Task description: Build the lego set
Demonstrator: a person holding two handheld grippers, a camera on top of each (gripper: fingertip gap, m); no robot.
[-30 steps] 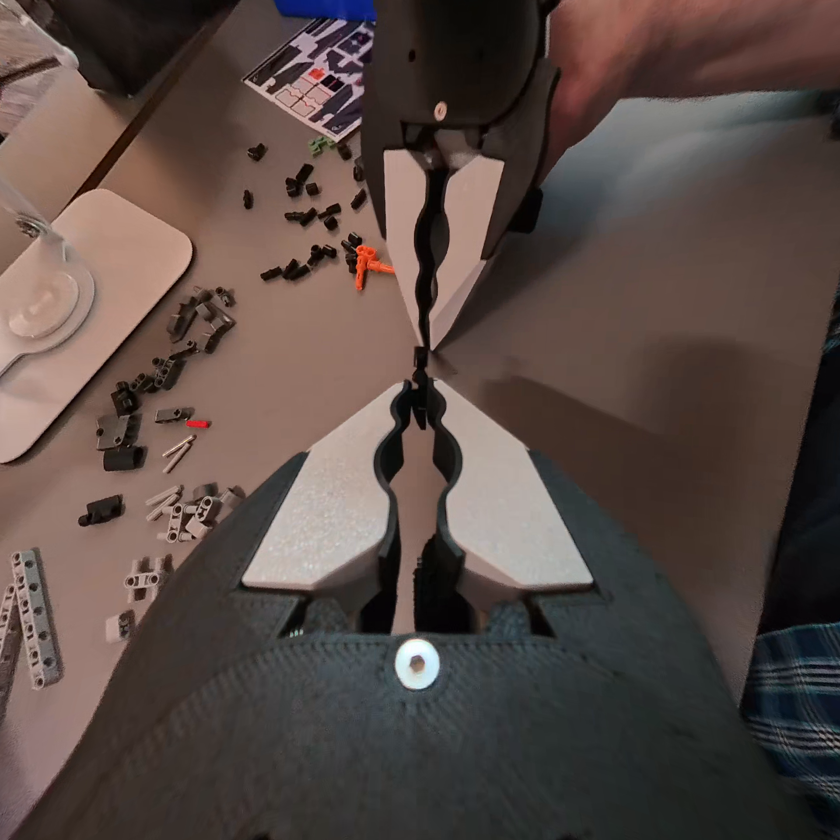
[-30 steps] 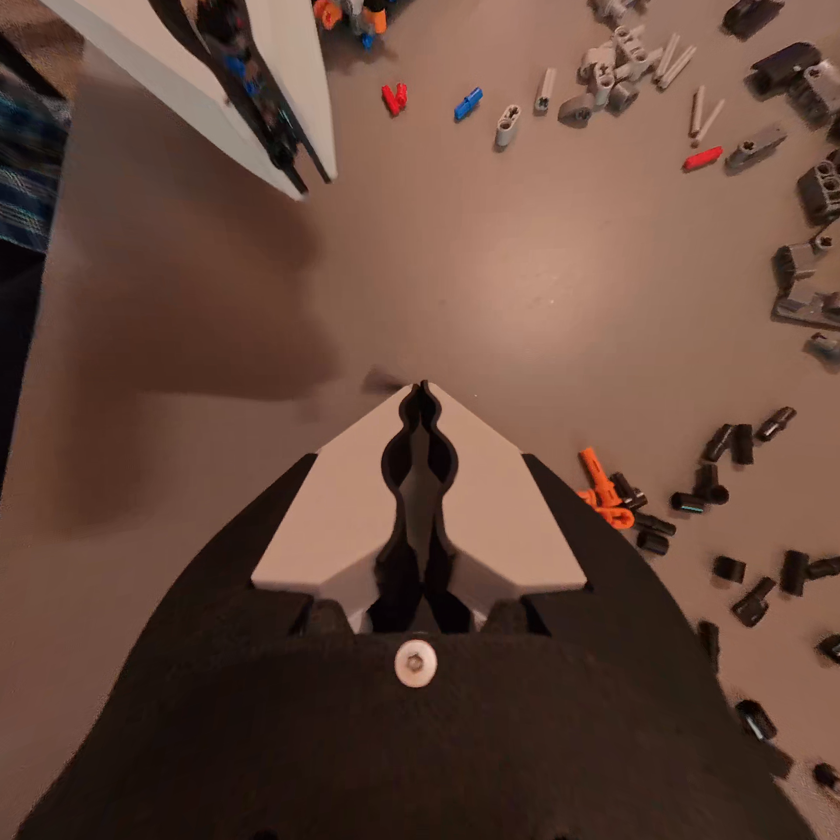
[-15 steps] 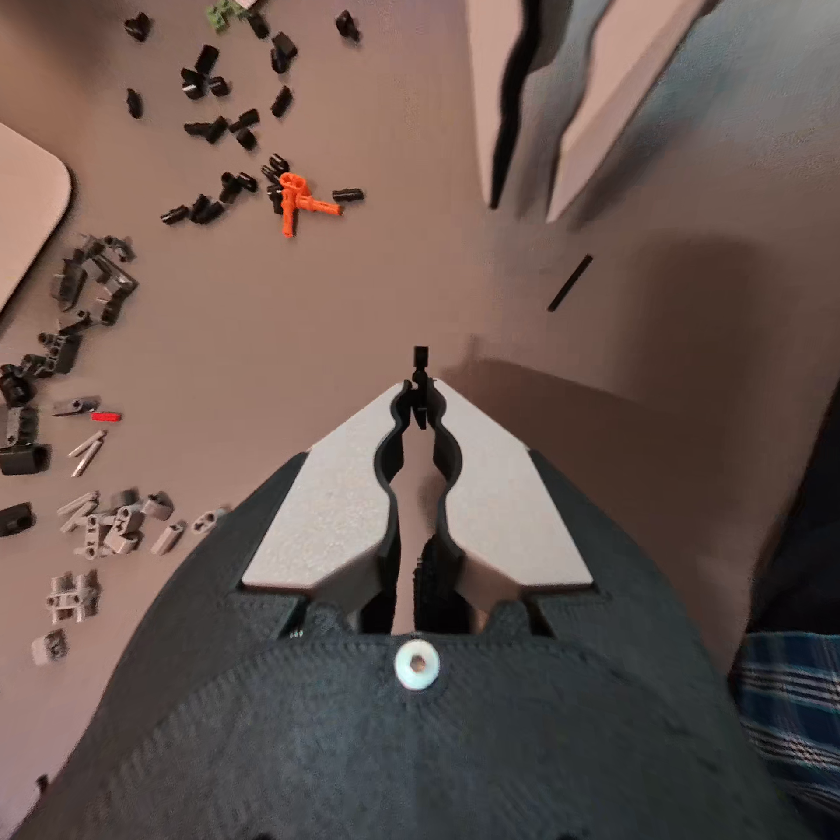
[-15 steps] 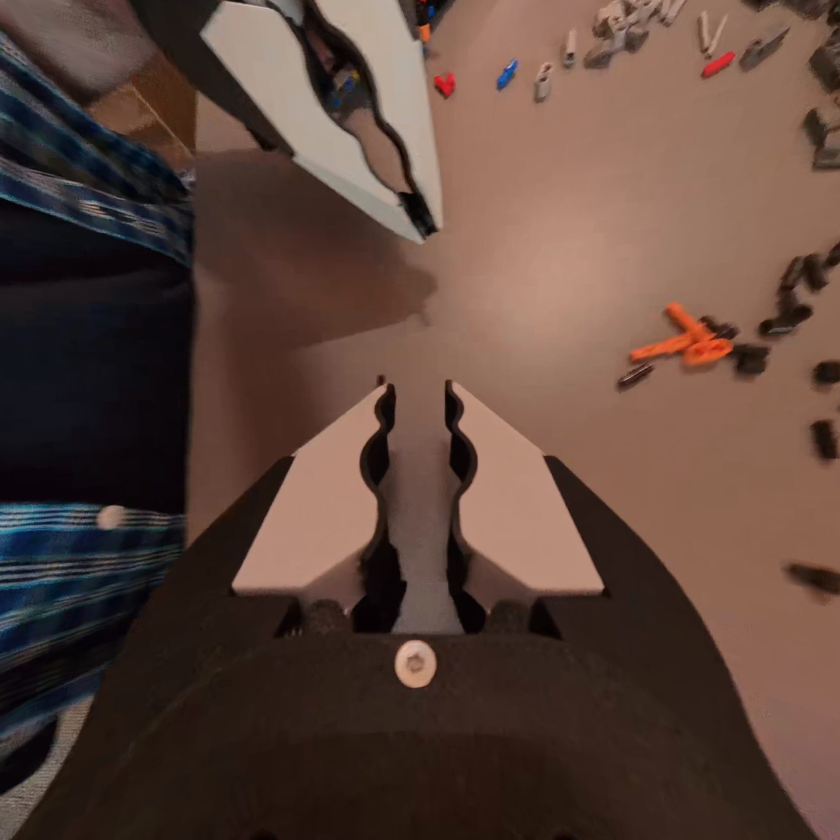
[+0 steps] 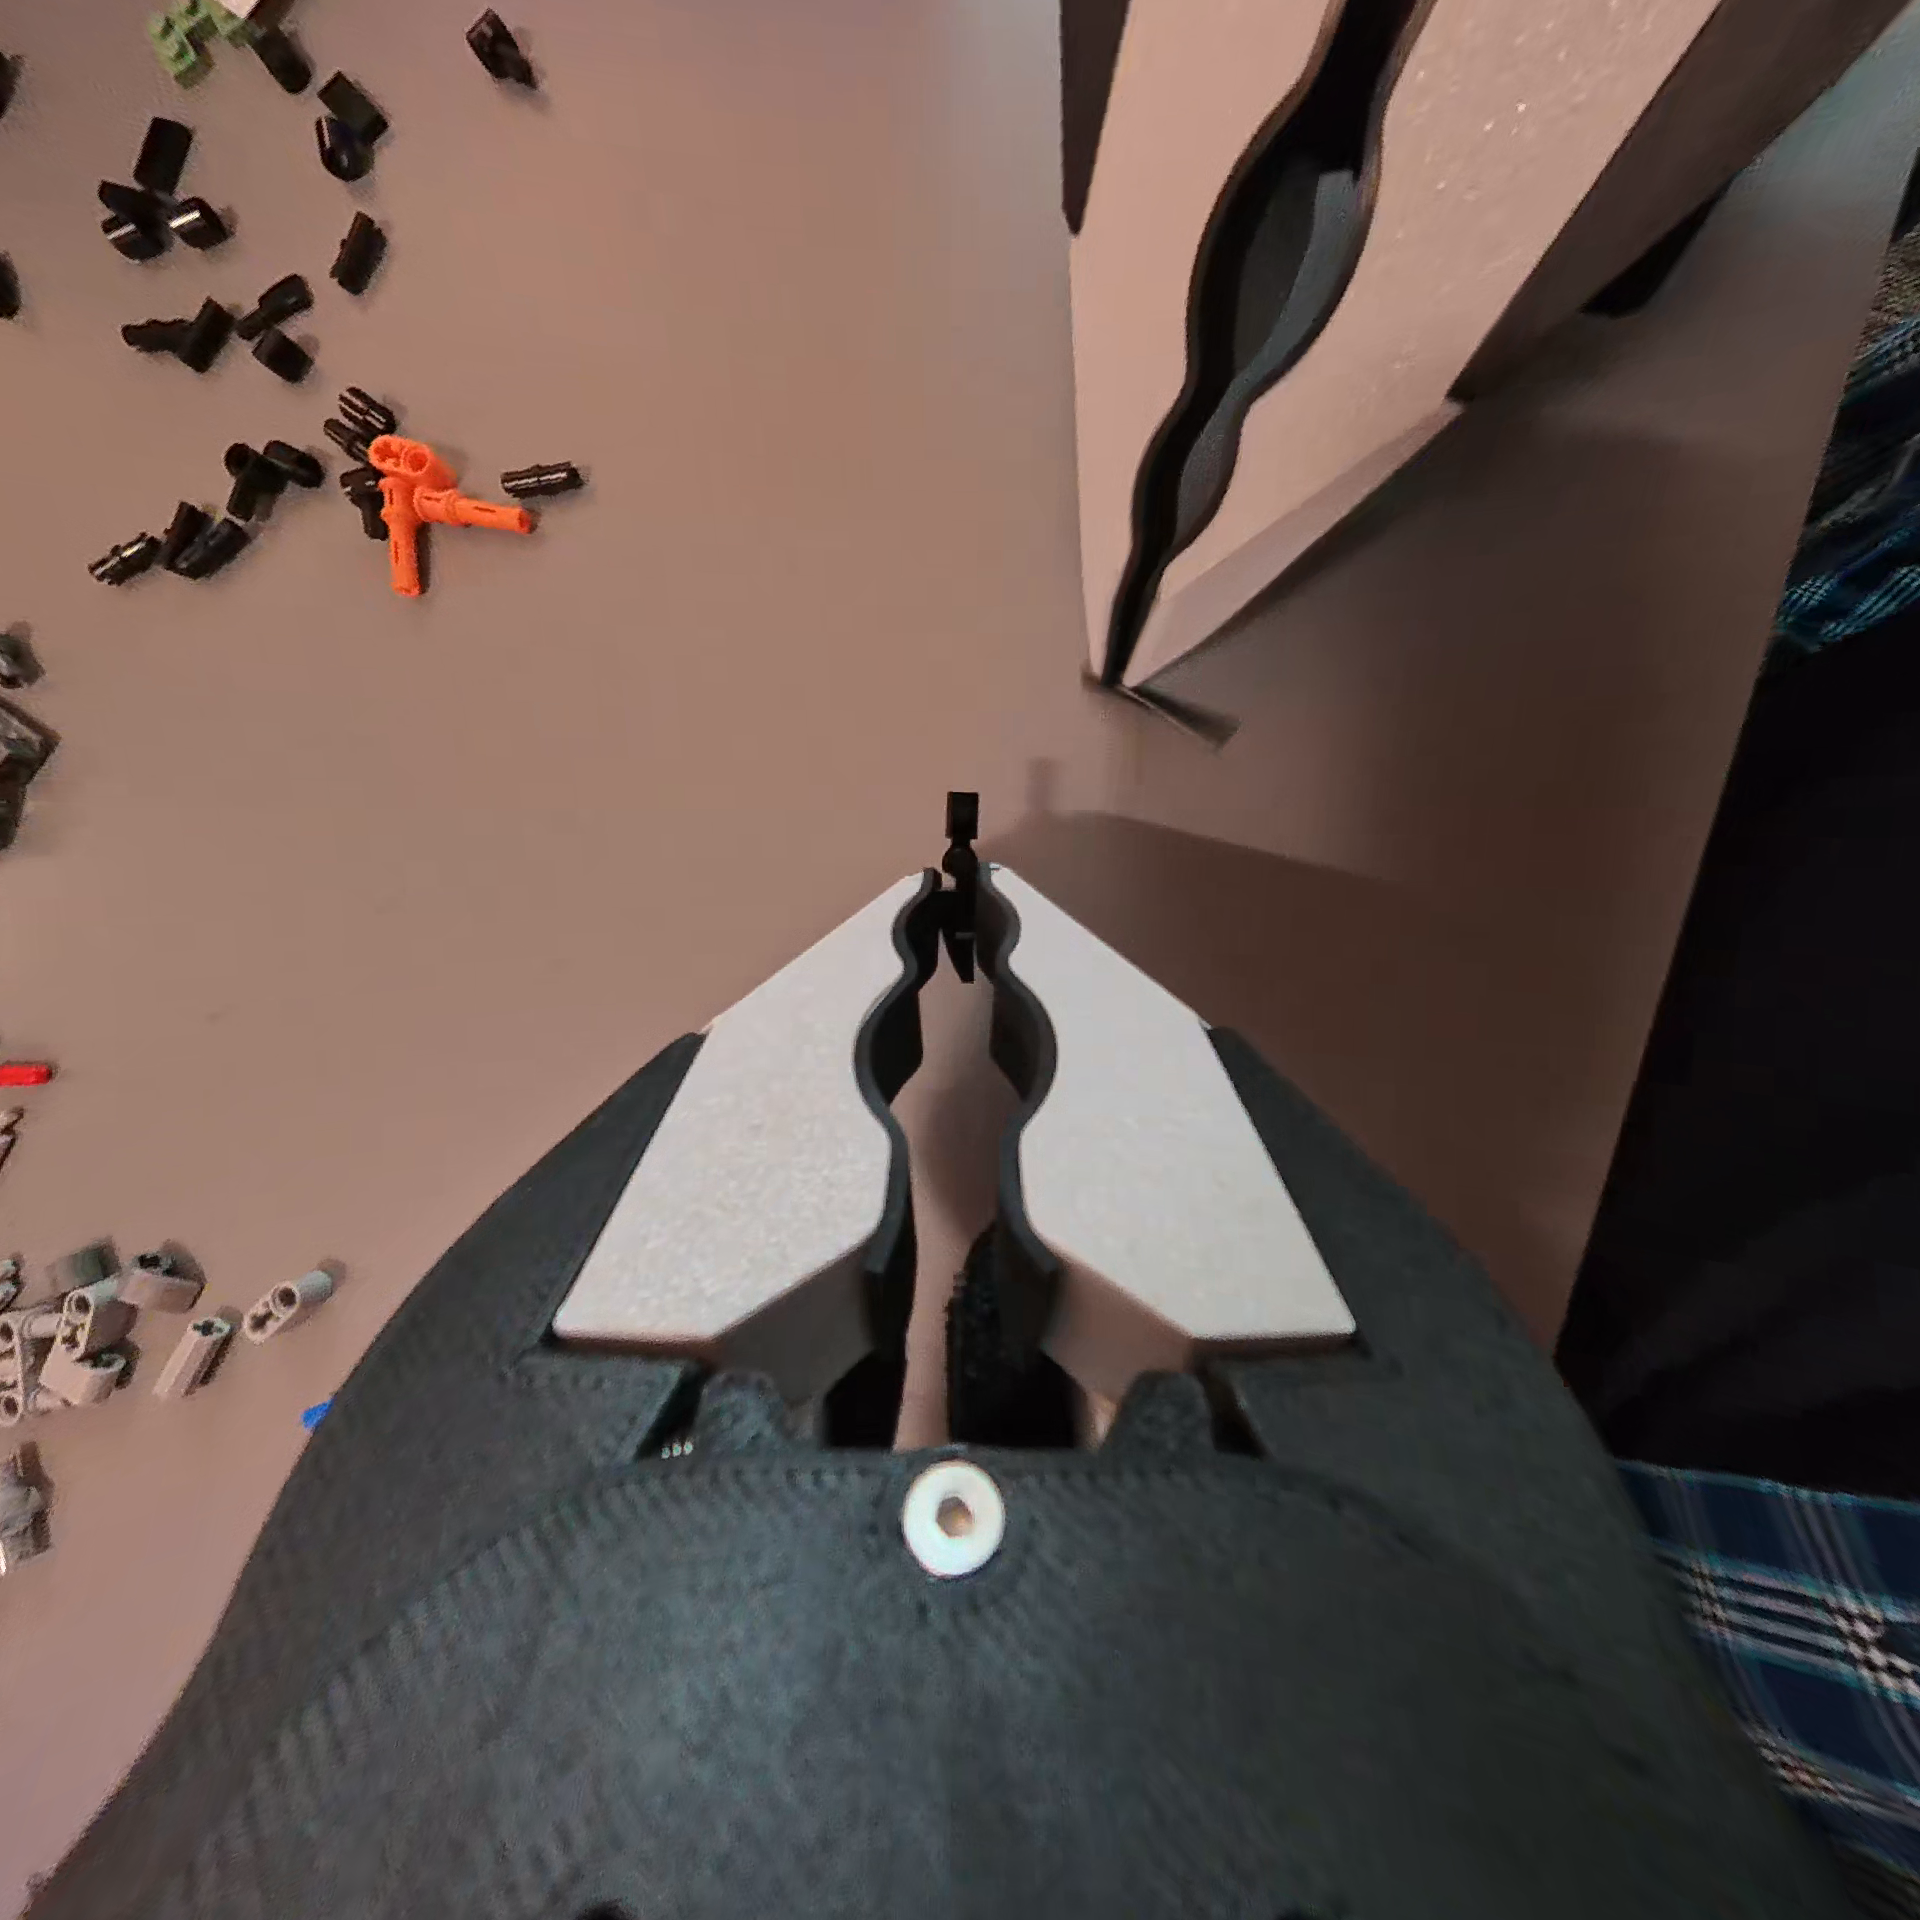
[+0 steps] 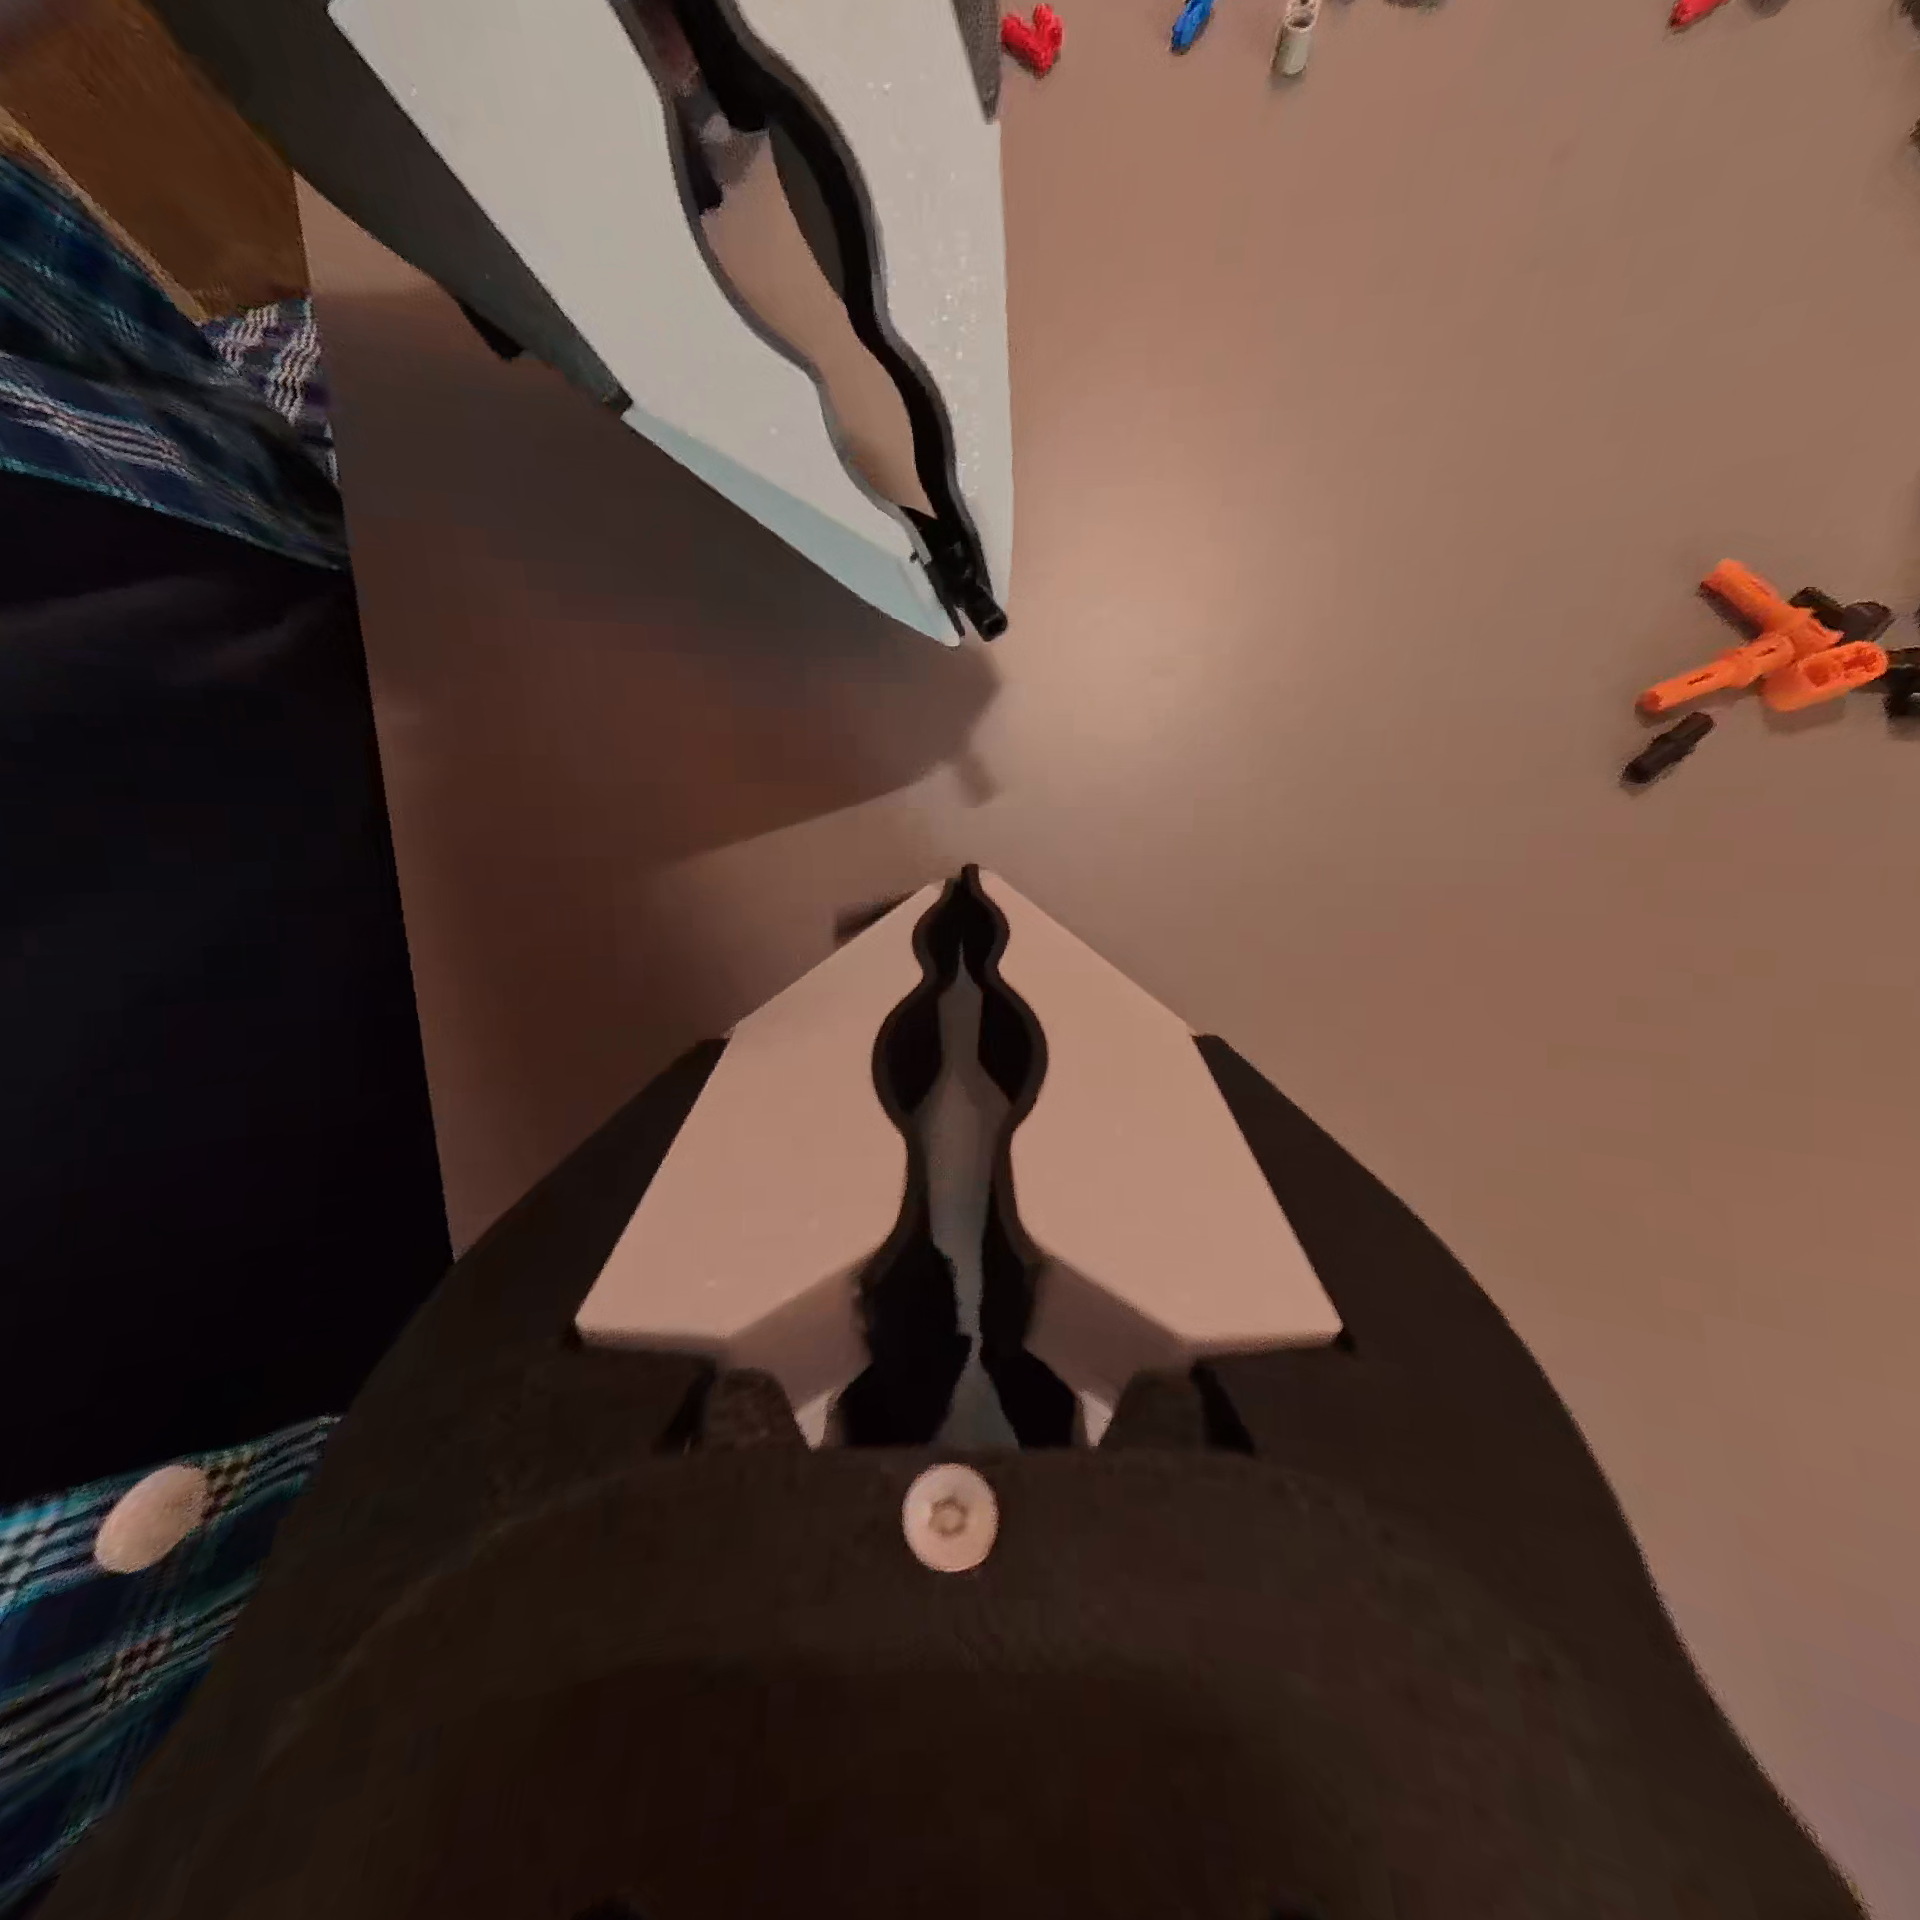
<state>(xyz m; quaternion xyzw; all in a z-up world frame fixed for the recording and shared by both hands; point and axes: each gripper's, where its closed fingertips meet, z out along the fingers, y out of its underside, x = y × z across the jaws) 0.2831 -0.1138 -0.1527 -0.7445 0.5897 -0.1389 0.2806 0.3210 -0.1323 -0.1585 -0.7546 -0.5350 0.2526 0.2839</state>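
Note:
My left gripper [image 5: 960, 883] is shut on a small black pin [image 5: 962, 821] that sticks out past its tips above the brown table [image 5: 727, 727]. It also shows in the right wrist view [image 6: 971, 613], upper left, with the pin [image 6: 982, 620] at its tip. My right gripper [image 6: 968, 883] is shut with its tips down at the table. In the left wrist view the right gripper [image 5: 1117, 670] stands on a thin black axle [image 5: 1184, 715], which pokes out sideways from its tips. A dark end of the axle [image 6: 860, 920] shows left of the tips.
Orange connectors [image 5: 416, 504] lie among several black pins [image 5: 208, 332] at the left. Grey connectors [image 5: 104, 1320] lie lower left. A red piece [image 6: 1031, 36] and a blue pin [image 6: 1190, 21] lie far off. A person's plaid shirt [image 5: 1849, 1621] is at the table edge. Tip to tip, the grippers are about 5 centimetres apart.
The right gripper left the tip-to-tip meeting, opened, moved to the thin axle on the table and shut on it. The left gripper has kept the black pin.

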